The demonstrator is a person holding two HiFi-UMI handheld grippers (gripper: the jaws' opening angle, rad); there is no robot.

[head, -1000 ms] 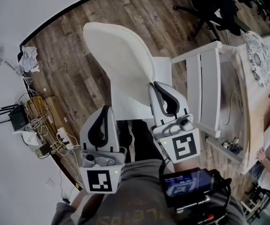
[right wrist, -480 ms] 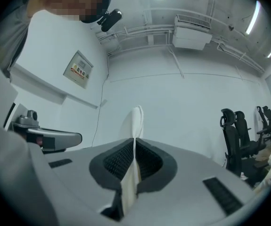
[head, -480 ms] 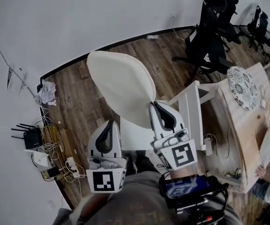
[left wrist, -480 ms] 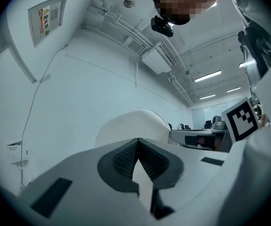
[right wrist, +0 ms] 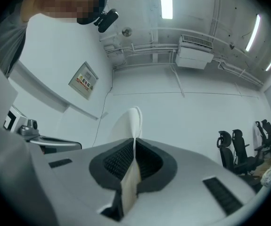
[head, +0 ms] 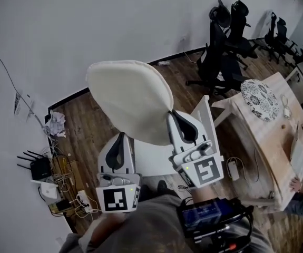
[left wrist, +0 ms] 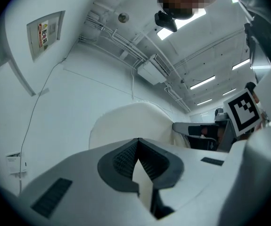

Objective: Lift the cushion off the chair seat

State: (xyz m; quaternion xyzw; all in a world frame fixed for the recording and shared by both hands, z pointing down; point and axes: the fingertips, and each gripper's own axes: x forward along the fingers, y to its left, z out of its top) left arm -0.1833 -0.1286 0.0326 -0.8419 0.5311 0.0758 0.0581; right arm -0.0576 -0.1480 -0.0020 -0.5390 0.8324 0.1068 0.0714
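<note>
Your left gripper [head: 121, 137] and right gripper [head: 173, 116] are each clamped on the near edge of the cushion [head: 130, 96], with the fabric pinched thin between the ribbed pads. The cushion is in the air, fanning up and away from the jaws, and it looks clear of the chair seat [head: 152, 162] below. Only that edge is held. If you tilt your hands unevenly, the broad unsupported body could flop or twist and drag the fabric out of one grip. Farther off, the chair back [head: 206, 115] stands close on the right, and a swing that way could catch it.
</note>
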